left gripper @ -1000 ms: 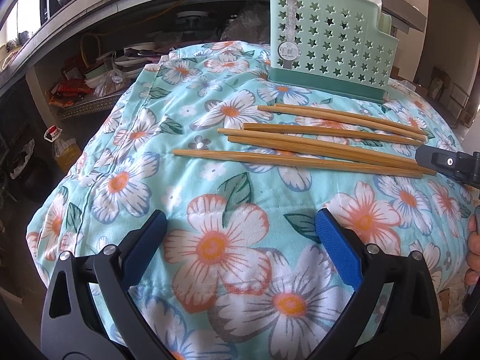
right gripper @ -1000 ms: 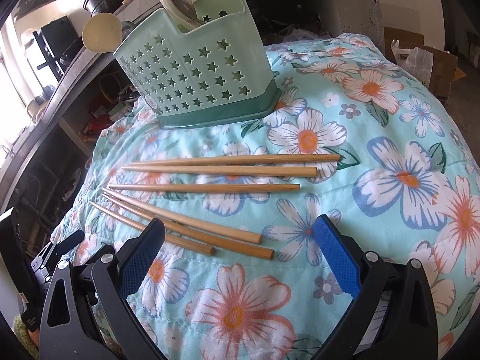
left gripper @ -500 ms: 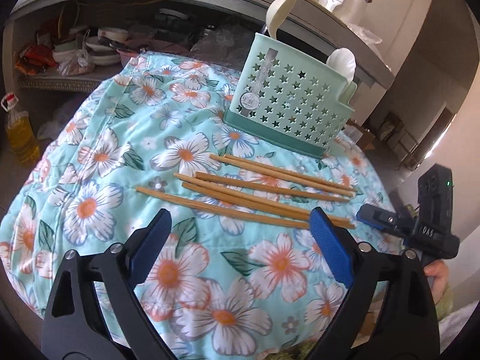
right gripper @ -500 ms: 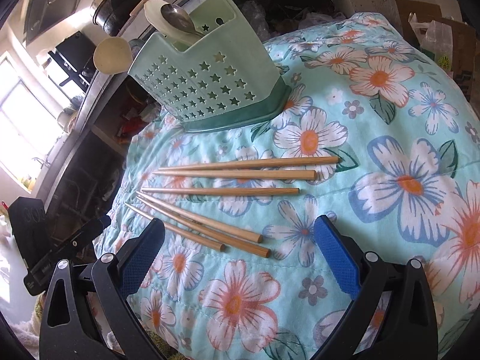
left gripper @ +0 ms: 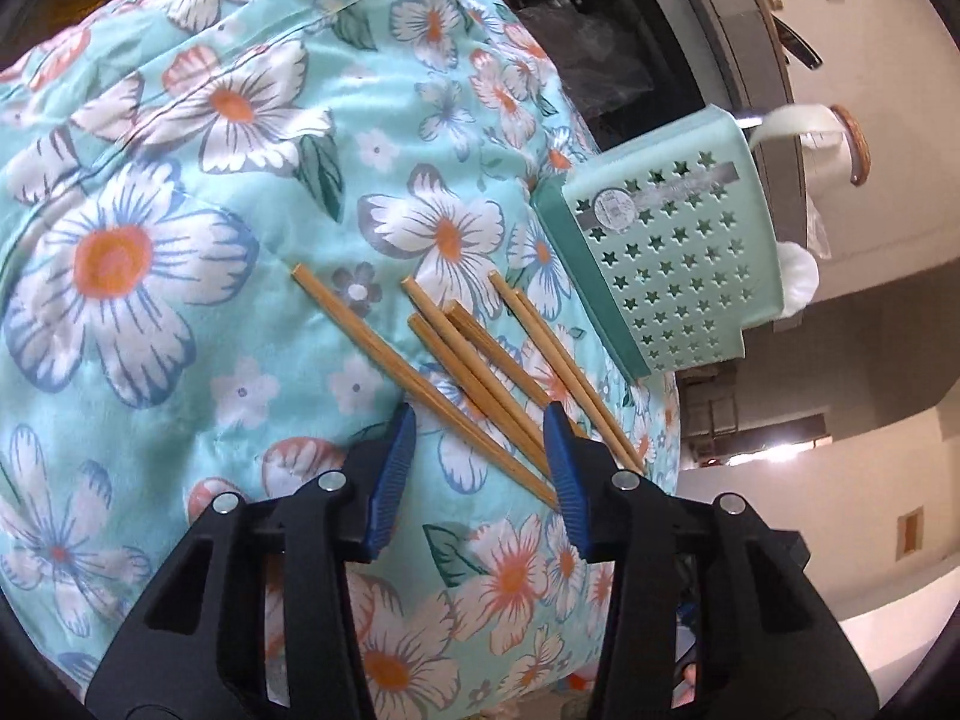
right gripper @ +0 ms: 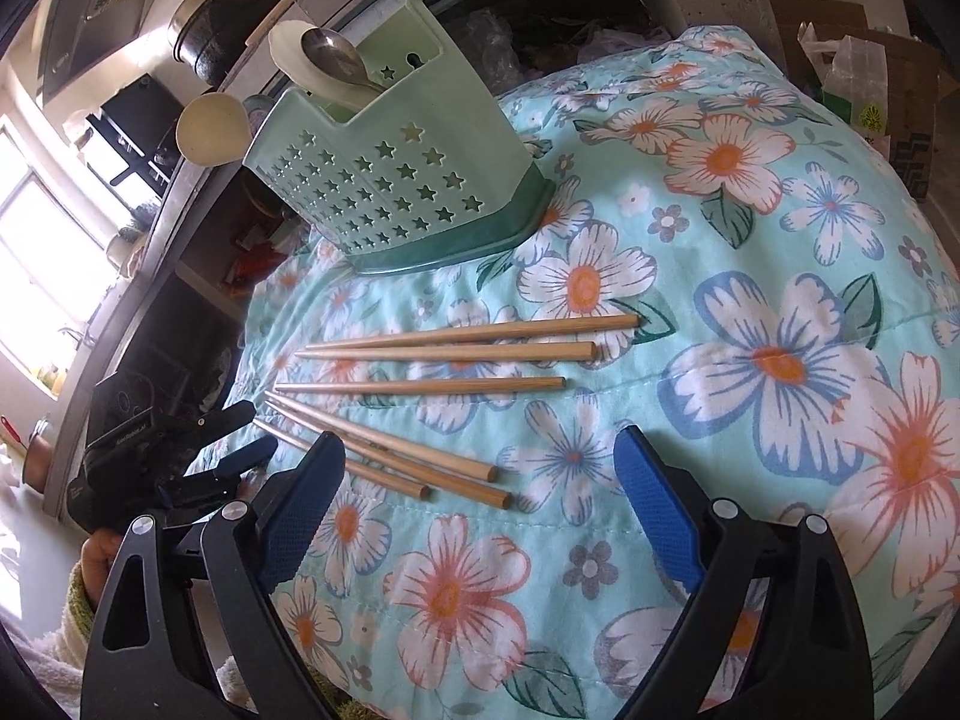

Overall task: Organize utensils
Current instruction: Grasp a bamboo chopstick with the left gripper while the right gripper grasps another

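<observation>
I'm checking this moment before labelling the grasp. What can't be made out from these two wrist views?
- Left gripper, left wrist view: its jaws have just been closing around the chopsticks; pad contact is unclear, since the right pad covers their tips.
- Utensil holder, both views: its walls hide the inside and the spoons' handles.
- Person's hand, right wrist view: mostly behind the left gripper's body.

Left gripper (left gripper: 480,450): black plastic frame with triangular cut-outs, silver round screws at the pivots, two ribbed blue pads (left gripper: 393,471).
Right gripper (right gripper: 480,492): same build, black arms, silver screws, textured blue pads (right gripper: 657,507).
Person: cream fuzzy sleeve (right gripper: 72,630) with green knit cuff.
</observation>
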